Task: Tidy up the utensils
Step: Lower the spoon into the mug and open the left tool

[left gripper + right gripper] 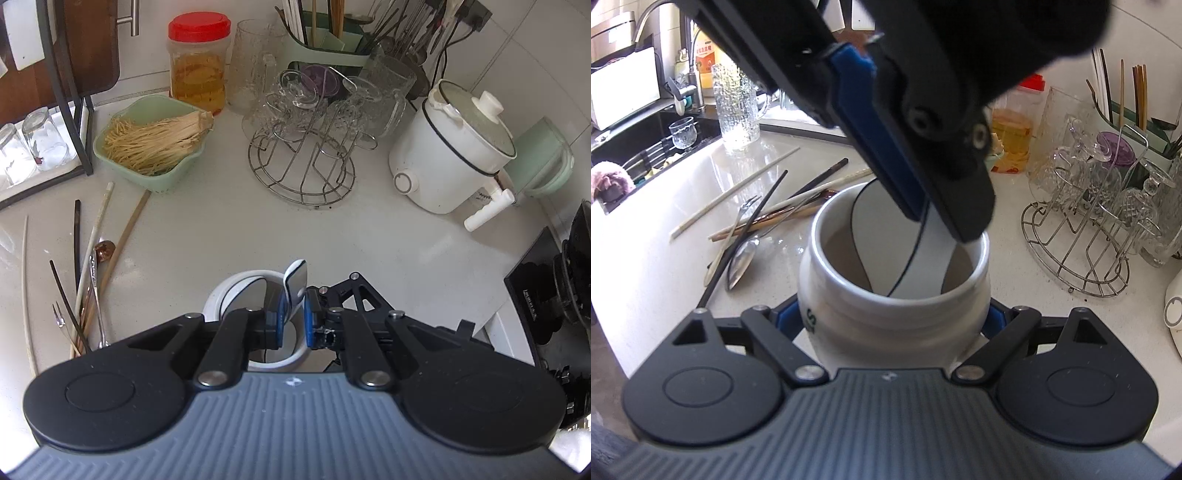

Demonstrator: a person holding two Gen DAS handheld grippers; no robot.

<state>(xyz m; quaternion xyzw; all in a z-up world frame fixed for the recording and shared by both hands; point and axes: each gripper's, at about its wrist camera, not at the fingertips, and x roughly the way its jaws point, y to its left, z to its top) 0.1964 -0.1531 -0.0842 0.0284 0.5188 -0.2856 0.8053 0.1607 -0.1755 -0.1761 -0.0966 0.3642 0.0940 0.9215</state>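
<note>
My left hand-held gripper [294,320] pinches stiff, slick white spoon [925,254] by handle; right hand-held gripper [897,321] wide around heavy ceramic jar [849,314].

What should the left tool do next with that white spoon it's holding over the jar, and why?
Probably open the left tool and let the white spoon drop. Its bowl end already sits inside the white jar, which the right tool holds at both sides, so releasing should leave it standing there.
</note>
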